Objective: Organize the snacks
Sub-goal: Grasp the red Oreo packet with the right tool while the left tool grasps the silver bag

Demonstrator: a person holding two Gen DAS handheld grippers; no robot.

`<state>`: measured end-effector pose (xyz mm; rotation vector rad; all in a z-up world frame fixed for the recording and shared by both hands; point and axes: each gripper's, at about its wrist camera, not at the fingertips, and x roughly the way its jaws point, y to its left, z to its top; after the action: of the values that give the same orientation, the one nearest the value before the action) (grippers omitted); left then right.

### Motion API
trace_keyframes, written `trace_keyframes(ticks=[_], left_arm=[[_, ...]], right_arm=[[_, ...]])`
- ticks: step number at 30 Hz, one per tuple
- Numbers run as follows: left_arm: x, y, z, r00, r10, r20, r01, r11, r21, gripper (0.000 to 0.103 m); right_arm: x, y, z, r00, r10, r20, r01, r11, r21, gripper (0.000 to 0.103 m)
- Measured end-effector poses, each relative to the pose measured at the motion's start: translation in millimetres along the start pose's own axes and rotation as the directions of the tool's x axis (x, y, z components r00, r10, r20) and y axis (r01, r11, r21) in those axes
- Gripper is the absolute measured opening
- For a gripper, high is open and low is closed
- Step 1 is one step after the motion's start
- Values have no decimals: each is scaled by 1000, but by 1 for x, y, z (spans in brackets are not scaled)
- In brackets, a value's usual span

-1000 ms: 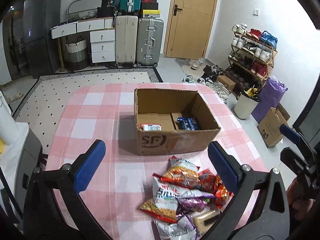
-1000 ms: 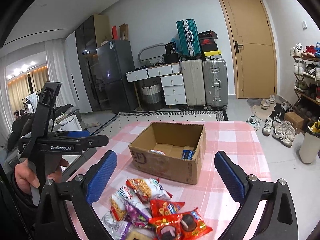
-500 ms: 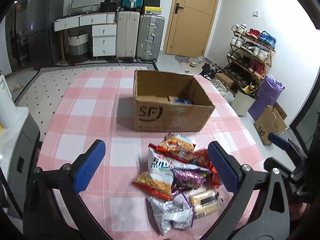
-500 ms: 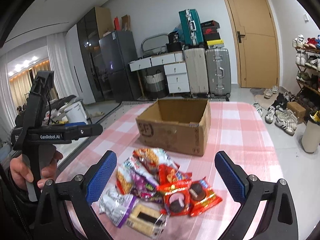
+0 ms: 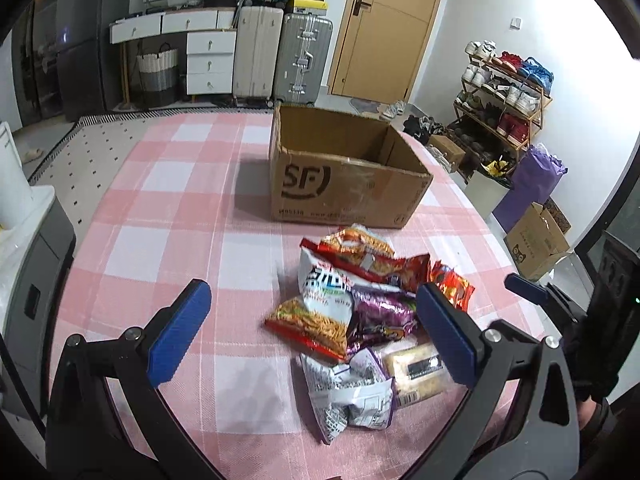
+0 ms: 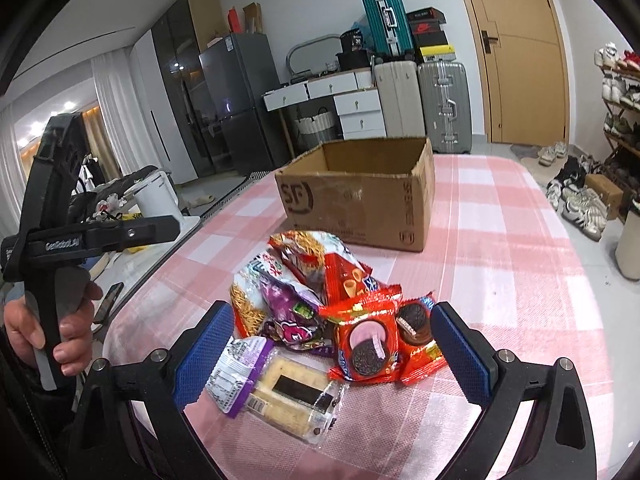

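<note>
A pink-and-white checked tablecloth (image 5: 168, 208) covered the table, with an open brown cardboard box (image 5: 344, 184) toward its far edge and a heap of crinkled foil snack packets (image 6: 320, 320) near its front edge. Both the left gripper (image 5: 312, 332) and the right gripper (image 6: 332, 348) hovered spread wide, holding nothing. Grey suitcases (image 5: 280, 60) and a wooden door (image 5: 384, 28) lined the far wall

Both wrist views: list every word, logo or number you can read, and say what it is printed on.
"SF": front of the cardboard box.
"GenRobot.AI": side of the left gripper, right wrist view.
Small print under the box logo: too blurred.
Snack packets, shoe boxes: print not legible.
</note>
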<state>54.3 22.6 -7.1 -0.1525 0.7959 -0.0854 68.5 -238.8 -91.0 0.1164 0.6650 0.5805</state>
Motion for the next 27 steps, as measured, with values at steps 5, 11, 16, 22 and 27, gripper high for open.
trace_keyframes(ticks=[5,11,16,22,27], left_arm=[[19,1,-14,999,6,-38,-6,1000,17,102],[36,8,-21,998,-7,-67,7,1000,5,102],[47,12,-24,997,-11,-80,11,1000,-6,102],[59,12,-27,994,-20,-104,18,1000,-13,102],[65,12,-31,993,-17,-119,15,1000,-13,102]], right_arm=[[23,-11,-6,999,9,-39,-8,1000,16,100],[48,-20,-9,997,33,-74,-31,999,29,99],[62,-24,-10,995,35,-93,-33,999,26,97],[74,-29,-12,991,53,-127,-48,998,44,85],[80,-30,-15,988,64,-142,-58,997,48,56]])
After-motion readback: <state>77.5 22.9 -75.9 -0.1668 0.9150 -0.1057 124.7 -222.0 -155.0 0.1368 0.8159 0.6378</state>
